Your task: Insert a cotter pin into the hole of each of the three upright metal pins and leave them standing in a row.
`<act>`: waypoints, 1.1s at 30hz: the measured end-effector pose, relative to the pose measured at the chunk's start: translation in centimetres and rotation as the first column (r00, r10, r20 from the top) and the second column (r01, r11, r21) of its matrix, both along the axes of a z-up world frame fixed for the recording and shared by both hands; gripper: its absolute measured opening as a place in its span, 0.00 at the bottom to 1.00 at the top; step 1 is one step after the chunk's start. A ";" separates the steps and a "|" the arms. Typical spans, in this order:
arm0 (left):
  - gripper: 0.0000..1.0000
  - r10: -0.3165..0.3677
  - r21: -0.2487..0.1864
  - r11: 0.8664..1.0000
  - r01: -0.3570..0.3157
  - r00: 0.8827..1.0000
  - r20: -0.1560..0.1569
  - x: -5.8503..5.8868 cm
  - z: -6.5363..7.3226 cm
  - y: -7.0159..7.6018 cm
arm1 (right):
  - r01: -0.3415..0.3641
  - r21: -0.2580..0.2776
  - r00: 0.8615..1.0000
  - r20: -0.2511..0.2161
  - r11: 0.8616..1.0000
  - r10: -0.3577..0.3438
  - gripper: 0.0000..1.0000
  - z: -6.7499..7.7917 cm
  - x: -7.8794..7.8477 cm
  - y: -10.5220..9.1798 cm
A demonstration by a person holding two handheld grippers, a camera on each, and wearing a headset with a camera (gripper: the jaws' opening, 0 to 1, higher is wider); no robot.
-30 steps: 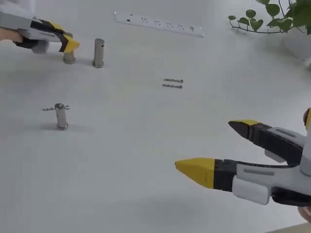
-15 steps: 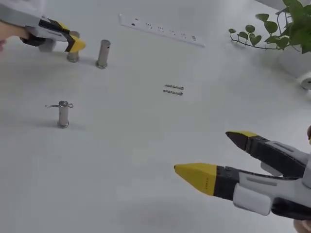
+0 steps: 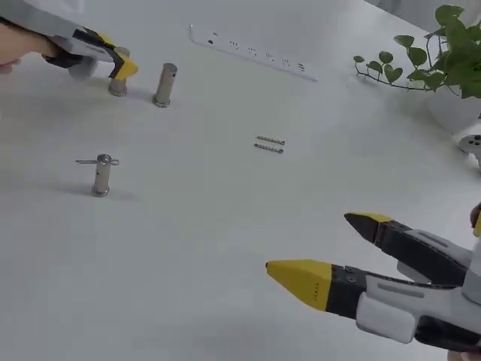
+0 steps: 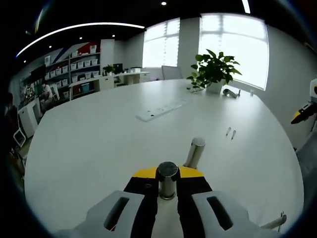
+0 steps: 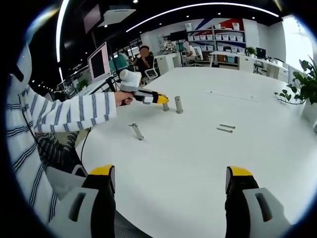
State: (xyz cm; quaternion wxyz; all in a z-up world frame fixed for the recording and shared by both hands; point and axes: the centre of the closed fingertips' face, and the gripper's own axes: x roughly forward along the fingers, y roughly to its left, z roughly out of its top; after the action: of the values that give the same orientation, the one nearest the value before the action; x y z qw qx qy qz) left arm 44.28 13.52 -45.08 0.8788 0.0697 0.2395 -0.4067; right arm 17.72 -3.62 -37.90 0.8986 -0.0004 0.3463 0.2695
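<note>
Left gripper view: a metal pin (image 4: 167,186) is pinched by the left gripper (image 4: 167,174) (bottom centre); the right gripper (image 3: 307,242) is held spread wide, lower right of the head view.

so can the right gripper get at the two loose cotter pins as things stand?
Probably yes. The right gripper has its jaws open, and just bare table lies between it and the cotter pins. The left gripper, shut on a metal pin, is well off to the side.
</note>
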 end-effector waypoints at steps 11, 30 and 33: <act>0.09 0.038 -0.023 0.999 -0.039 0.999 -0.030 -0.7 0.9 0.4 | 0.002 -0.003 1.000 -0.007 1.000 -0.002 0.91 -0.3 0.1 -0.2; 0.09 0.028 -0.058 0.998 -0.027 0.999 0.018 -5.2 8.1 2.7 | -0.018 -0.005 1.000 -0.010 1.000 0.018 0.91 -1.0 0.2 0.8; 0.09 0.027 -0.058 0.998 -0.025 0.999 0.032 -6.1 9.3 3.2 | -0.023 -0.004 1.000 -0.008 1.000 0.023 0.91 -1.0 0.2 1.0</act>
State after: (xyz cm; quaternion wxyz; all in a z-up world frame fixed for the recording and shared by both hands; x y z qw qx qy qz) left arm 38.23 16.75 -35.81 0.8895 0.0479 0.2142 -0.4007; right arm 17.93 -2.67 -38.89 0.8940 -0.0054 0.3503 0.2793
